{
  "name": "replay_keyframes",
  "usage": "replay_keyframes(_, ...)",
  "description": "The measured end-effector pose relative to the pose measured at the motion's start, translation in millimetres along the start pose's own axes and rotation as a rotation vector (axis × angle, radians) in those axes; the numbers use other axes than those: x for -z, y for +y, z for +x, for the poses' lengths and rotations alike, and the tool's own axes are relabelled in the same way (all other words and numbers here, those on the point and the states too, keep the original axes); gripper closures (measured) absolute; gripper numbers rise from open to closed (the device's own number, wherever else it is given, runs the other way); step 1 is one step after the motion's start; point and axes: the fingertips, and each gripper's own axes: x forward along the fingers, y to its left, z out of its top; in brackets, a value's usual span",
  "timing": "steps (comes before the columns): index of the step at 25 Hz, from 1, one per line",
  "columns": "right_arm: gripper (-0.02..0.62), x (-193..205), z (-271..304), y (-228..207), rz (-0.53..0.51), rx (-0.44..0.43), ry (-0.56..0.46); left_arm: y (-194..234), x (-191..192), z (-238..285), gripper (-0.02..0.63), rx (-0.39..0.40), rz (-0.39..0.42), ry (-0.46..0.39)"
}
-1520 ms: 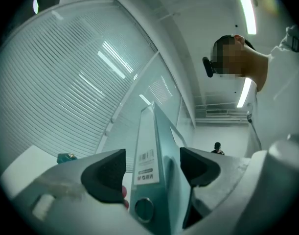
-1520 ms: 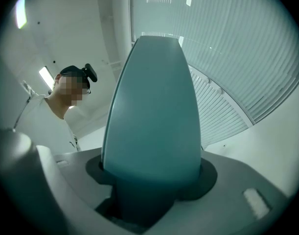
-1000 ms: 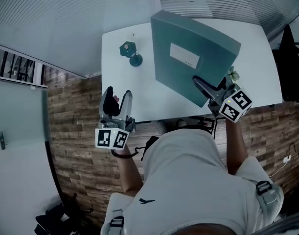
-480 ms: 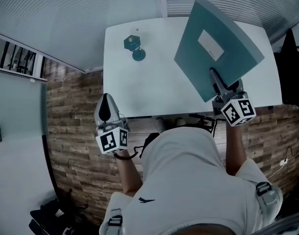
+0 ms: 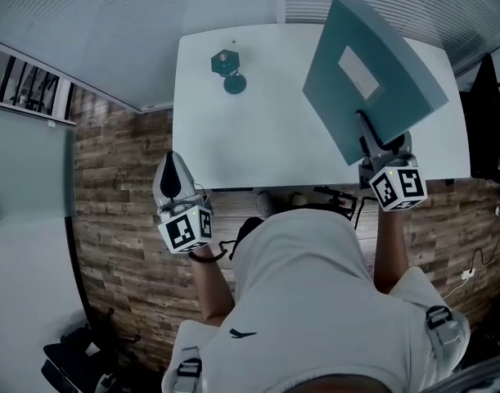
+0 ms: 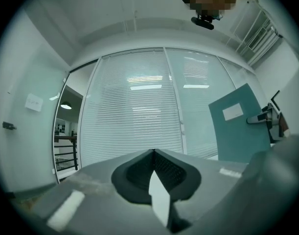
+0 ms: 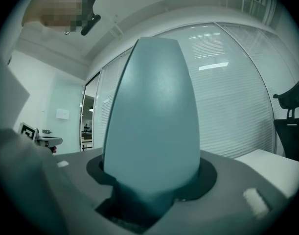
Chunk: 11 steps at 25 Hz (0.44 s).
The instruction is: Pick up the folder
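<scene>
The teal folder (image 5: 372, 72) with a white label stands tilted up off the white table (image 5: 233, 146), over its right half. My right gripper (image 5: 372, 136) is shut on the folder's lower edge; in the right gripper view the folder's spine (image 7: 151, 116) fills the space between the jaws. My left gripper (image 5: 175, 166) hangs just off the table's front left corner, shut, with nothing in it. In the left gripper view its jaws (image 6: 153, 153) meet at a point, and the folder (image 6: 240, 129) shows far to the right.
A small teal object (image 5: 227, 68) stands at the table's back left. A black office chair (image 5: 487, 88) is beyond the table's right end. Wood floor (image 5: 119, 211) lies to the left, and glass walls with blinds (image 6: 134, 111) run behind the table.
The folder has swung from lying over the table's middle to tilted up at the right, with the right gripper on it. The left gripper's jaws have shut and it has turned and shifted slightly left.
</scene>
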Motion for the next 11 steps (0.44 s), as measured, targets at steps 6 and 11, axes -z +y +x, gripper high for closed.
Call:
replay_keyframes(6, 0.302, 5.9, 1.9, 6.9, -0.023, -0.017, 0.023, 0.8, 0.3, 0.0, 0.600, -0.007, -0.014, 0.006)
replay_keyframes(11, 0.302, 9.5, 5.2, 10.3, -0.034, -0.024, 0.036, 0.6, 1.0, 2.7, 0.600, 0.014, -0.001, 0.002)
